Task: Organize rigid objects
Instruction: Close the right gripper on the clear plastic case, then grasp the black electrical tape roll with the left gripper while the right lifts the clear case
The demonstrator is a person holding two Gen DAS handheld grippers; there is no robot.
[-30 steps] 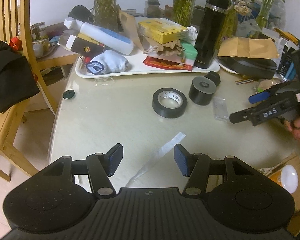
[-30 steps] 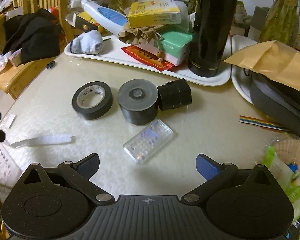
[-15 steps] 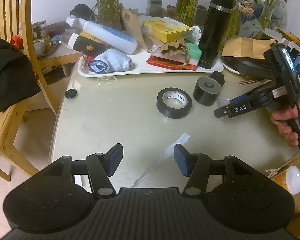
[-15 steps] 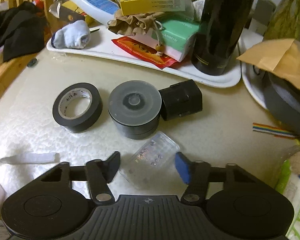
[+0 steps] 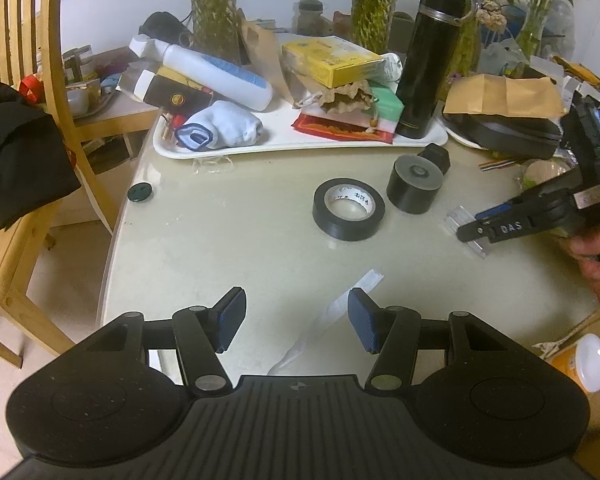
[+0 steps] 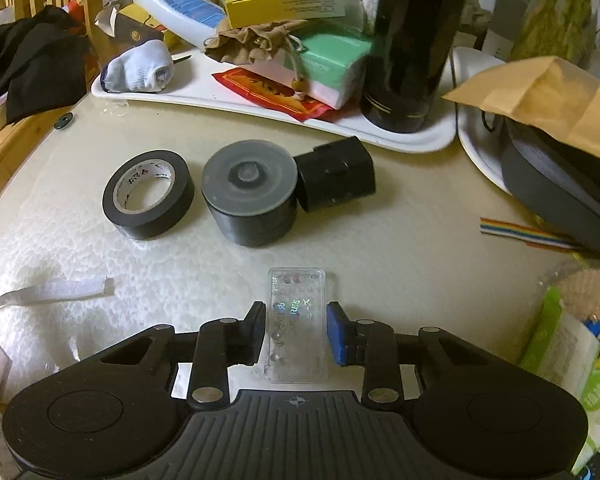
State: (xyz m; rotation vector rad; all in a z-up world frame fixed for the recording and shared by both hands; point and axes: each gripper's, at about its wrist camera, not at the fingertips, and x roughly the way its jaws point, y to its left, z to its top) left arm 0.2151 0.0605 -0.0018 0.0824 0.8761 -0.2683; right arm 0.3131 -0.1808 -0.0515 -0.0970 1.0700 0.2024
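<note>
Since the earlier frame the right gripper [image 6: 296,330] has narrowed to pinch the clear flat plastic case [image 6: 296,326]; lifting comes next. The left gripper [image 5: 296,320] hovers spread.

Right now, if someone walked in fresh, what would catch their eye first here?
Probably the small clear plastic case lying between the right gripper fingers near the table edge. Just beyond it sit a black roll of electrical tape, a grey-topped black cylinder and a black block in a row. Behind them, a tall glossy black flask stands on the cluttered white tray.
</note>
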